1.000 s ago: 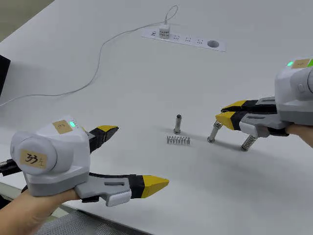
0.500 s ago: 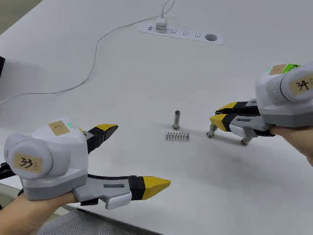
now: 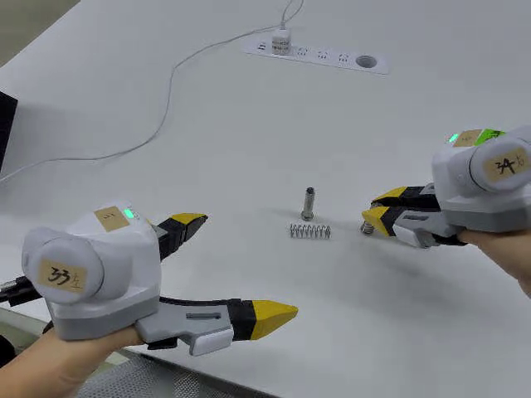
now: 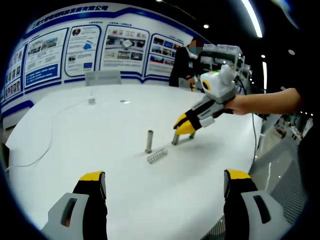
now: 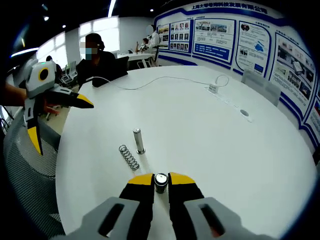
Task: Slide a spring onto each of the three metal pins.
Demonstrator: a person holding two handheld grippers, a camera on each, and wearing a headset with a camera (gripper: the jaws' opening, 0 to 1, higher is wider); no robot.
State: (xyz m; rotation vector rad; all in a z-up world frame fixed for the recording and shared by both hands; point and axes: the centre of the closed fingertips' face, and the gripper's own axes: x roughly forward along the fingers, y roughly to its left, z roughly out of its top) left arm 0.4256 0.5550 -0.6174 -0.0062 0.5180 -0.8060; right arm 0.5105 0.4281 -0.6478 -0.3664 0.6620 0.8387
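Pins numbered three on the white surface [image 3: 249, 149]: one bare pin [image 3: 309, 203] upright beside one loose spring [image 3: 310, 231], one sprung pin [image 5: 160, 181] pinched by the closed right tool [image 3: 377, 209], another sprung pin [image 4: 191, 135] alongside. Left tool [image 3: 245, 265] gaped empty.

Most of the small silver metal pin [image 3: 366, 227] is hidden behind the yellow-tipped right gripper [image 3: 369, 210].
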